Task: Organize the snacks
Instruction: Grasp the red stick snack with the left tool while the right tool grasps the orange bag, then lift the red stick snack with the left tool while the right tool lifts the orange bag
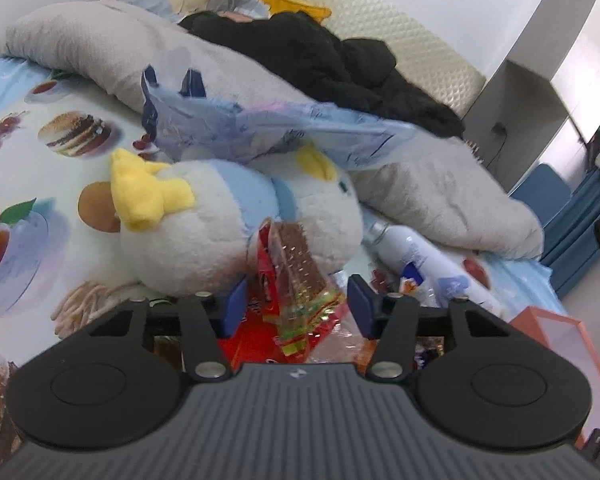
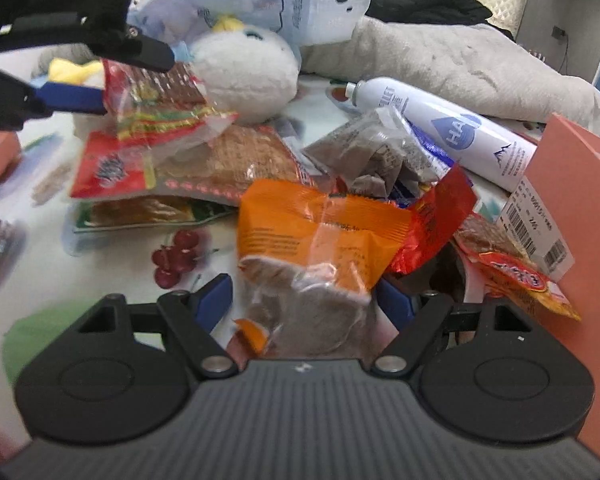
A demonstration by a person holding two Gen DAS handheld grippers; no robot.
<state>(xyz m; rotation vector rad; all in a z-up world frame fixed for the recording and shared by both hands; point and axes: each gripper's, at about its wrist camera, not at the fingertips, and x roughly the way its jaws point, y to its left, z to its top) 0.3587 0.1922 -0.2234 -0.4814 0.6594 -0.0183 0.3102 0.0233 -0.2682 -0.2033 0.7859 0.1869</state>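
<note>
With the left gripper (image 1: 298, 306) spread around a clear packet (image 1: 300, 276) at lower centre, and the right gripper (image 2: 304, 300) seemingly clamped on an orange packet (image 2: 320, 236) (crinkly, slippery film), either could be dropped

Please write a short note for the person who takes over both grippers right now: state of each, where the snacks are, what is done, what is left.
Left gripper: jaws around a red snack pack, raised; firm grip unclear.
Right gripper: jaws around an orange packet; also unclear.
The other snacks lie piled on the printed sheet, beside a white can and a plush toy.
A pink box at right holds at least one packet.
Left: the pile.
</note>
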